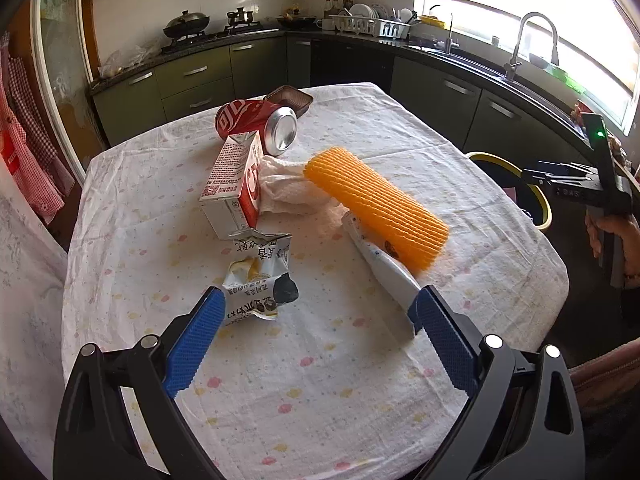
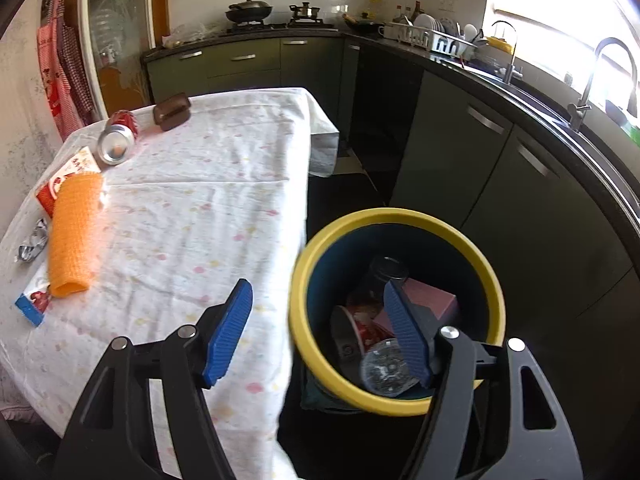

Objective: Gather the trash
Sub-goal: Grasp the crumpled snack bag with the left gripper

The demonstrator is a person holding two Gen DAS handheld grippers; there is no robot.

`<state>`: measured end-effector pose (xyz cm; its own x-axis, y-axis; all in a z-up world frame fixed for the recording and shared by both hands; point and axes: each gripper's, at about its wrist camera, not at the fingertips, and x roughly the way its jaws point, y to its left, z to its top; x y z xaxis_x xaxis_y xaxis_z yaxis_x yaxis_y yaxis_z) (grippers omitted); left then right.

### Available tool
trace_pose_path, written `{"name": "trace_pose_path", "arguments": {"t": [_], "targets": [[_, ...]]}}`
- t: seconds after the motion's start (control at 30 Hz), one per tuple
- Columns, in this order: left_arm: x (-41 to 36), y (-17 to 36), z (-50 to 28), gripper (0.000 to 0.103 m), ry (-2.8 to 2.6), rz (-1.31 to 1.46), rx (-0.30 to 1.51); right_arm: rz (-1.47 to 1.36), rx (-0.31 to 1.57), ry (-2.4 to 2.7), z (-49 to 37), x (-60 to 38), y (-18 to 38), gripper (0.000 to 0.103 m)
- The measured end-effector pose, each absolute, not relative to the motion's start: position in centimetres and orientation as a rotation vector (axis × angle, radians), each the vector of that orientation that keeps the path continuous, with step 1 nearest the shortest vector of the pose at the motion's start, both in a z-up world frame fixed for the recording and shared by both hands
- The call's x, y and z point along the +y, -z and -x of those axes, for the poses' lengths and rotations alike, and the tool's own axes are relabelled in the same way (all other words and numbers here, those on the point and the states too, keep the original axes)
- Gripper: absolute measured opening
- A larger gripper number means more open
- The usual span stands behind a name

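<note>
Both released: left gripper (image 1: 318, 302) over the snack wrapper (image 1: 260, 276) (table), right gripper (image 2: 318, 312) above the bin (image 2: 298, 292).

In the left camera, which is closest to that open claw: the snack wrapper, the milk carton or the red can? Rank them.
From the left gripper:
1. Snack wrapper, at its left finger.
2. Milk carton, behind the wrapper.
3. Red can, farthest, toward the table's far end.

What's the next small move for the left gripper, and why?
Probably ease the left gripper forward and left, then close on the crumpled snack wrapper. Its jaws are open and empty, and the wrapper lies by the left fingertip. The right gripper hangs open by the bin.
</note>
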<state>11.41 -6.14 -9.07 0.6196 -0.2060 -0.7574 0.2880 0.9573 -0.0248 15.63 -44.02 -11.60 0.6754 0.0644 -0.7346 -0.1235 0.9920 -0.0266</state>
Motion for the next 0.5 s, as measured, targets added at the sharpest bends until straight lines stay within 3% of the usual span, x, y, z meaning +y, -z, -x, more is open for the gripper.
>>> {"name": "trace_pose_path", "arguments": {"t": [0.33,0.5], "targets": [[-2.9,12.4,-16.9,0.095,0.237,0.018,0.985,0.045,0.826,-0.177,-14.2,-40.1,12.2,0.066],[-2.3,14.0,-18.4,0.087,0.227,0.052,1.047,0.045,0.839,-0.181,-14.3,-39.4,12.4,0.066]]}}
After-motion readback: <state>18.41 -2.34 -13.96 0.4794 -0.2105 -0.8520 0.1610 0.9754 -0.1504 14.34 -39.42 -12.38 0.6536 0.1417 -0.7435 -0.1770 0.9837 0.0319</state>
